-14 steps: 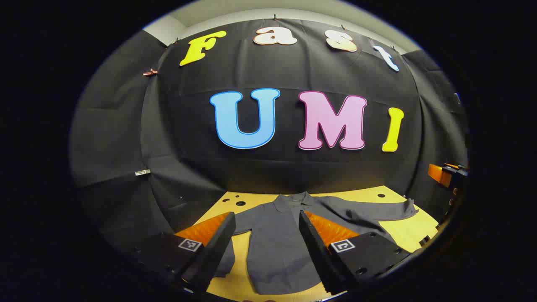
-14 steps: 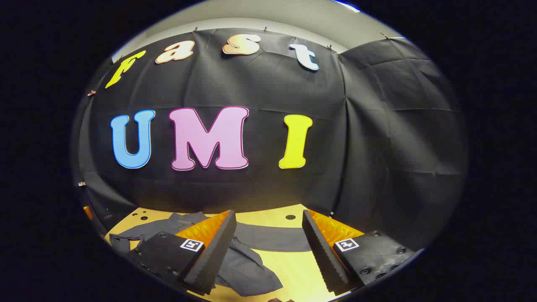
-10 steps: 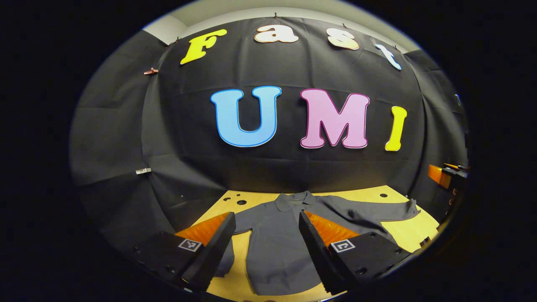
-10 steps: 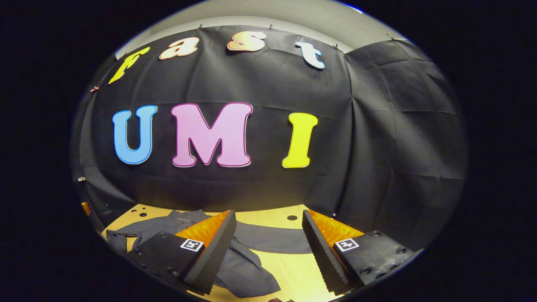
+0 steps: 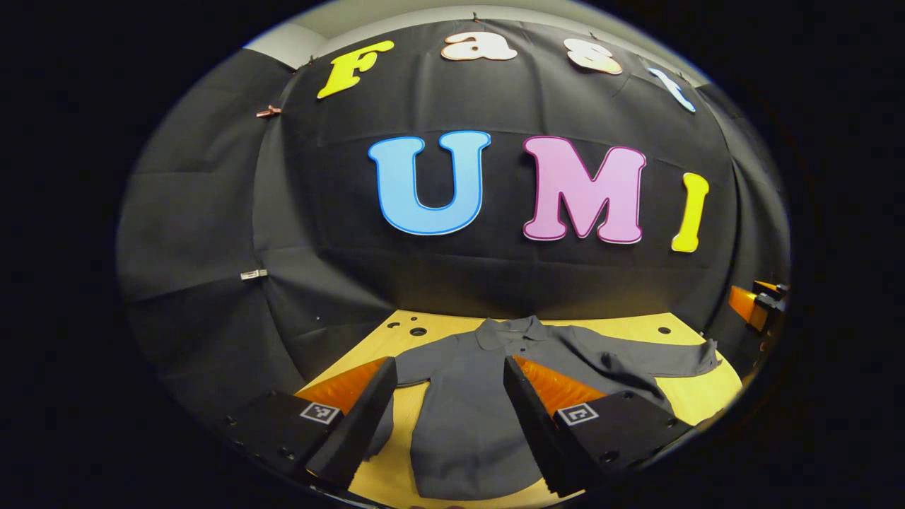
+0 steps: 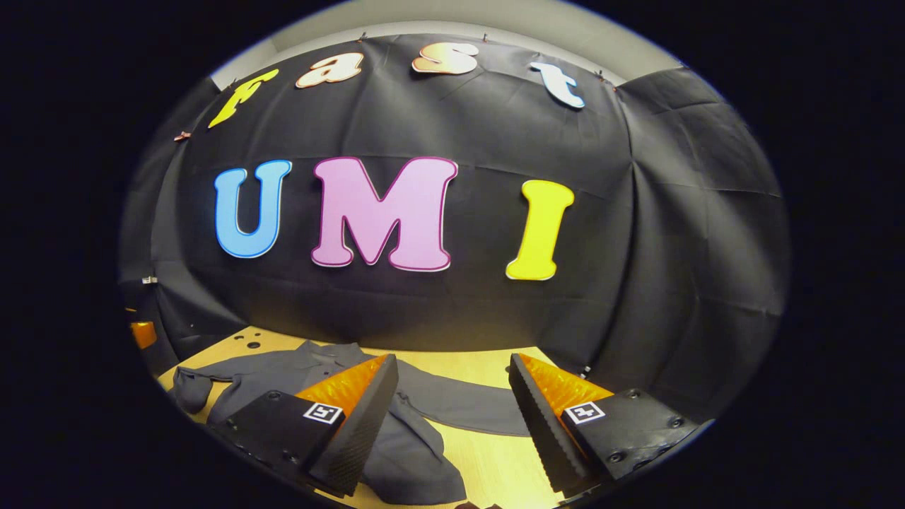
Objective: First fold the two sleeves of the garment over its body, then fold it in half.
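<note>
A dark grey long-sleeved garment [image 5: 459, 417] lies flat on the yellow wooden table [image 5: 696, 392], its collar [image 5: 510, 329] toward the back wall. One sleeve [image 5: 664, 360] stretches out to the right. The other sleeve [image 5: 385, 431] bends down toward the front, beside my left finger. My left gripper [image 5: 449, 360] hovers open above the garment's body and holds nothing. In the right gripper view the garment [image 6: 283, 371] lies at the left, and its outstretched sleeve [image 6: 459, 406] runs across between the fingers. My right gripper [image 6: 452, 358] is open above that sleeve, apart from it.
Small round holes [image 5: 417, 331] mark the table's back edge. The black cloth wall stands close behind the table. The right gripper [image 5: 756, 304] shows at the far right of the left gripper view. The left gripper [image 6: 141, 332] shows at the far left of the right gripper view.
The wall and the garment have slid a little right and up in both views, so both grippers have swung slightly left and tipped down. The garment lies as before. Both stay open.
</note>
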